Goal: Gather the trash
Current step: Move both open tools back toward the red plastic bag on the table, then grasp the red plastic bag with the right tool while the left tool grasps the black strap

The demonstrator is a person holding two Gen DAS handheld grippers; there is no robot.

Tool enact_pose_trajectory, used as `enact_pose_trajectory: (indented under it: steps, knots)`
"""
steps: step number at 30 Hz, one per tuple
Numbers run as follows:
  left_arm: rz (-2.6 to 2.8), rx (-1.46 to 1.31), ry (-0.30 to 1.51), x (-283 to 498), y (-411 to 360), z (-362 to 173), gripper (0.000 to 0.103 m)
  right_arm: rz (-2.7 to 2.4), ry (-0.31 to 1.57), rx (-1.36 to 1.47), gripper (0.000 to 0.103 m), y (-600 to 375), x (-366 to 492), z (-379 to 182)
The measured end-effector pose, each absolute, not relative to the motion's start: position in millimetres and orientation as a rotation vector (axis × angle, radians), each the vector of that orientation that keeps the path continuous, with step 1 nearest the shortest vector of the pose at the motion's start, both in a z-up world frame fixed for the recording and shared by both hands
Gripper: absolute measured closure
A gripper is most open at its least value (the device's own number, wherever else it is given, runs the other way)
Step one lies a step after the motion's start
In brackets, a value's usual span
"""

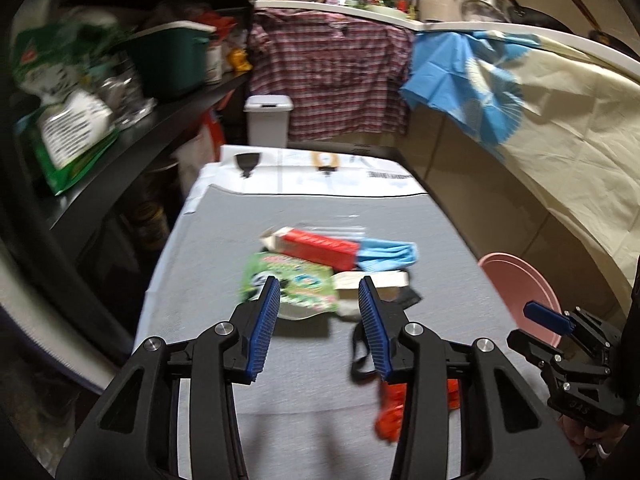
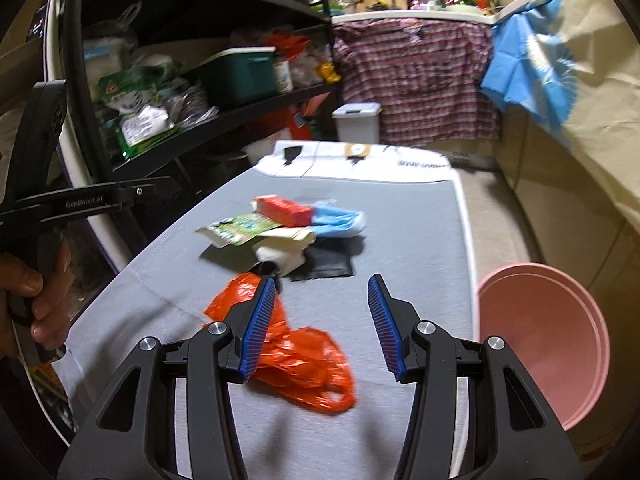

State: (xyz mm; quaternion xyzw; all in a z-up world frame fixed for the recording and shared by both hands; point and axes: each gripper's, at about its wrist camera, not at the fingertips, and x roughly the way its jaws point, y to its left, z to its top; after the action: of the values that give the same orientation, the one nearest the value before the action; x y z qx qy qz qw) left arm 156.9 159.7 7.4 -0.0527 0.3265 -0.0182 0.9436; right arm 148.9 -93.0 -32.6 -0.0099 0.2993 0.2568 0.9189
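Observation:
A heap of trash lies mid-table on the grey cloth: a red carton (image 1: 320, 245) (image 2: 285, 209), a green printed wrapper (image 1: 294, 285) (image 2: 240, 227), a blue glove (image 1: 387, 255) (image 2: 340, 220), white crumpled paper (image 2: 280, 254) and a black flat pouch (image 2: 326, 266). Nearer lies a crumpled orange plastic bag (image 2: 296, 344) (image 1: 390, 412). My left gripper (image 1: 319, 286) hangs open above the table, short of the heap, with nothing between its blue pads. My right gripper (image 2: 322, 284) is also open and holds nothing, hovering above the orange bag. A pink basin (image 2: 544, 344) (image 1: 520, 280) stands off the table's right edge.
Dark shelves (image 2: 224, 120) packed with bags and a green box run along the left. A small white bin (image 1: 267, 120) stands beyond the table's far end, under a hanging plaid shirt (image 1: 332, 80). A cream and blue cloth (image 1: 540, 120) covers the right side. A hand (image 2: 28, 300) grips the left tool.

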Motion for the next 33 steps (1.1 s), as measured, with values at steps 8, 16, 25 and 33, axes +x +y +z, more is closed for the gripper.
enact_pose_trajectory:
  steps: [8,16,25,33]
  knots:
    - [-0.004,-0.139,0.697,162.4,178.3,-6.0,0.063,0.637,0.676,-0.083,0.051,-52.1,150.5,-55.1]
    - [-0.047,-0.125,0.758,174.6,163.1,-28.6,0.063,0.644,0.712,-0.149,0.050,-42.0,150.6,-67.6]
    - [-0.149,-0.105,0.827,185.4,134.8,-50.1,0.063,0.624,0.716,-0.229,0.064,-44.2,149.8,-66.3]
    - [-0.190,-0.111,0.896,196.3,117.1,-66.0,0.063,0.530,0.710,-0.170,0.066,-74.8,161.4,-53.7]
